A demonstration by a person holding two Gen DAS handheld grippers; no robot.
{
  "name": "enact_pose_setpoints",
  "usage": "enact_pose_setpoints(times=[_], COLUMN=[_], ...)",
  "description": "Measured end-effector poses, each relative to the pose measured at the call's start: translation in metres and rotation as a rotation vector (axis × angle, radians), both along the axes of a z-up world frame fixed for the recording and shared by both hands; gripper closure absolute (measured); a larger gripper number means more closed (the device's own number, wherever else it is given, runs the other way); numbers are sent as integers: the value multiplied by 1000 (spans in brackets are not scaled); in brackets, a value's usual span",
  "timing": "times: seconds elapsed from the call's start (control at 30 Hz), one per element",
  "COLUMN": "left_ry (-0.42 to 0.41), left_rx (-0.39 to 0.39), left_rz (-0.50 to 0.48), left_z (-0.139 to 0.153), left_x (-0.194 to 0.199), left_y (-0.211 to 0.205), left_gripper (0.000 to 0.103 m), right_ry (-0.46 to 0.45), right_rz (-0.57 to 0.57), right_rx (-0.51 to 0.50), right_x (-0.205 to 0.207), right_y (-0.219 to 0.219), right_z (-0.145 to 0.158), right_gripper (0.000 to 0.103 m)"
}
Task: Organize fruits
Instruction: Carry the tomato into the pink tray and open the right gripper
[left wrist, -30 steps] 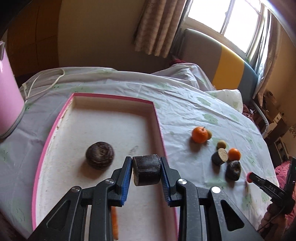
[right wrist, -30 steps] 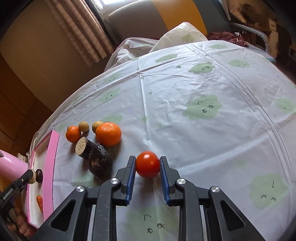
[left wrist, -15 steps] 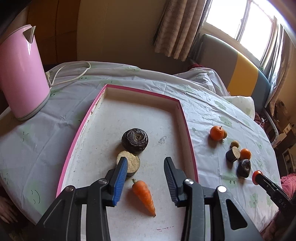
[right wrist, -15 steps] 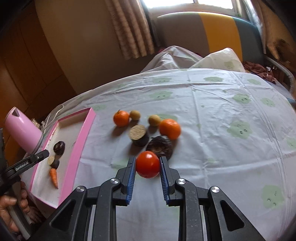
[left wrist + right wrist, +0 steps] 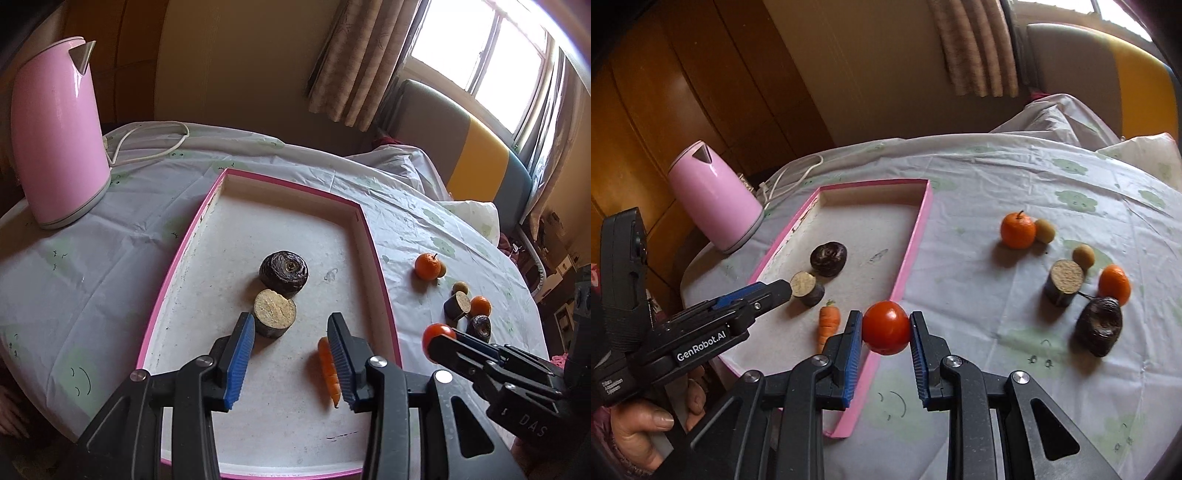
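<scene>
My right gripper [image 5: 885, 341] is shut on a red tomato [image 5: 886, 327] and holds it above the right rim of the pink tray [image 5: 911, 254]; the tomato also shows in the left wrist view [image 5: 437, 334]. My left gripper [image 5: 291, 350] is open and empty above the pink tray [image 5: 192, 229]. In the tray lie a dark round root [image 5: 283, 272], a cut dark root piece [image 5: 274, 312] and a small carrot [image 5: 327, 363]. On the cloth to the right sit two oranges [image 5: 1017, 229] [image 5: 1113, 284], two small yellow-brown fruits [image 5: 1083, 255], a cut root piece [image 5: 1065, 282] and a dark root [image 5: 1099, 325].
A pink kettle [image 5: 53, 129] with a white cord [image 5: 147, 138] stands on the table left of the tray. The table carries a white cloth with green prints [image 5: 1071, 195]. A sofa [image 5: 469, 147] and a window lie behind.
My left gripper has let go of the cut root piece in the tray, opened and drawn back. My right gripper has carried the tomato left from beside the loose fruits to the tray's rim.
</scene>
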State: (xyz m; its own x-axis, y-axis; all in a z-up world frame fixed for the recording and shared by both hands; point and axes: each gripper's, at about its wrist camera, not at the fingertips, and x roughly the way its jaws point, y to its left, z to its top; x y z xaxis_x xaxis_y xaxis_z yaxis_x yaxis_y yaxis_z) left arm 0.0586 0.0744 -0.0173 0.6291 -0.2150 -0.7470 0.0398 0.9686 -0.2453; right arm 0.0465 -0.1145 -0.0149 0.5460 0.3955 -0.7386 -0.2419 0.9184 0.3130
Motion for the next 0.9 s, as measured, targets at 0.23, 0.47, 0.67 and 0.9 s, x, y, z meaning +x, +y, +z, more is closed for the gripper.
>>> enact_pose_setpoints(times=[0.23, 0.47, 0.67, 0.9], left_ry=[-10, 9, -7, 7], left_rx=[-4, -29, 9, 13], left_rz=[20, -12, -53, -114], left_z=[3, -1, 1, -1], left_x=[-1, -3, -6, -11], left_y=[13, 11, -7, -30], left_gripper=[61, 61, 61, 61], right_ry=[27, 32, 20, 5], right_rz=[37, 4, -94, -220], right_rx=[-23, 20, 17, 7], right_x=[18, 16, -2, -24], right_y=[30, 25, -5, -51], right_z=[-11, -16, -15, -17], right_gripper=[77, 59, 57, 54])
